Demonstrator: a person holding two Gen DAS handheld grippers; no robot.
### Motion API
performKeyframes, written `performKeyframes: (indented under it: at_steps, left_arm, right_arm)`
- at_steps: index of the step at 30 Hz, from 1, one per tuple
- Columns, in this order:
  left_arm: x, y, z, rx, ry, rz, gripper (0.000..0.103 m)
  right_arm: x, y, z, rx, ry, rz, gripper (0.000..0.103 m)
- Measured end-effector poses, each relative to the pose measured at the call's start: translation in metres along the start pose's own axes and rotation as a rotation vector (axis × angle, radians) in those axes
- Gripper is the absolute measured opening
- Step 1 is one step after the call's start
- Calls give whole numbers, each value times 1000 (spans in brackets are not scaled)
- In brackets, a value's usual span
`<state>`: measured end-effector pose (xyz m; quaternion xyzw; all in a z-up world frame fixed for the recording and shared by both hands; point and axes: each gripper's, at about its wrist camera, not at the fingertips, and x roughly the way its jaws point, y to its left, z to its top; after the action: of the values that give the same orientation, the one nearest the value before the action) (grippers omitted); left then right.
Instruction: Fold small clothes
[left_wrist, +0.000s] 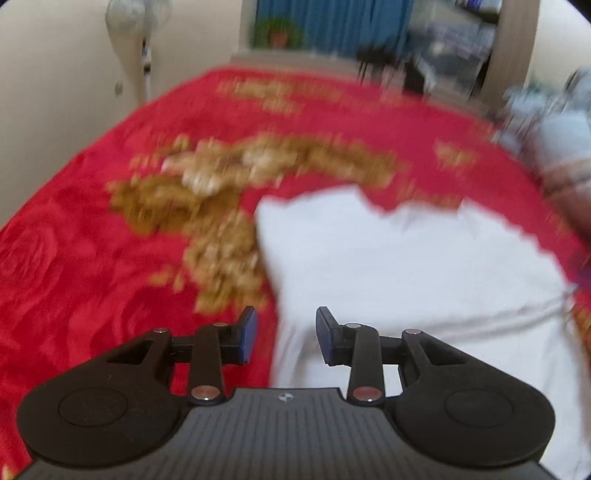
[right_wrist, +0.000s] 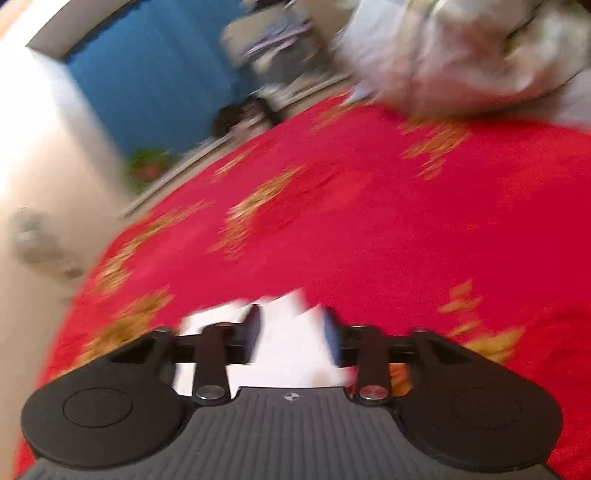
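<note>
Both grippers hang open over a red blanket (left_wrist: 74, 240): left gripper (left_wrist: 285, 334) above the white garment's (left_wrist: 406, 266) left edge, right gripper (right_wrist: 291, 338) over its blurred white cloth.

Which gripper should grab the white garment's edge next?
Probably left. The left gripper is open right over the white garment on the red bedspread. The right gripper view is too blurred to judge.

Red bedspread (right_wrist: 369, 229) lies mostly bare ahead; a blurred, seemingly cloth heap (right_wrist: 461, 55) blocks its far right.
</note>
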<state>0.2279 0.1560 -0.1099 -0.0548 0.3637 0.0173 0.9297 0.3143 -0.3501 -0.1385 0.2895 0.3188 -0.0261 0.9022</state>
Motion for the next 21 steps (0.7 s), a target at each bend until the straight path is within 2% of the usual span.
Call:
performKeyframes:
  at_steps: [1, 3, 6, 9, 11, 17, 21]
  left_arm:
    - [0, 0, 0, -4, -24, -7, 39]
    - [10, -2, -2, -5, 8, 6, 39]
    - [38, -1, -11, 39, 183, 69, 45]
    - [21, 4, -10, 5, 123, 51, 45]
    - [2, 2, -8, 12, 52, 24, 45]
    - [-56, -4, -16, 30, -86, -30, 45]
    - [-98, -5, -22, 51, -134, -34, 45]
  right_arm:
    - [14, -1, -5, -29, 85, -72, 46]
    - [24, -10, -13, -26, 107, -184, 49]
    - [15, -12, -10, 9, 86, -186, 50]
    - [-18, 2, -3, -79, -12, -176, 50]
    - [-44, 7, 0, -94, -51, -144, 50]
    - [-141, -2, 9, -141, -107, -56, 51]
    - [-206, -19, -13, -213, -117, -34, 53]
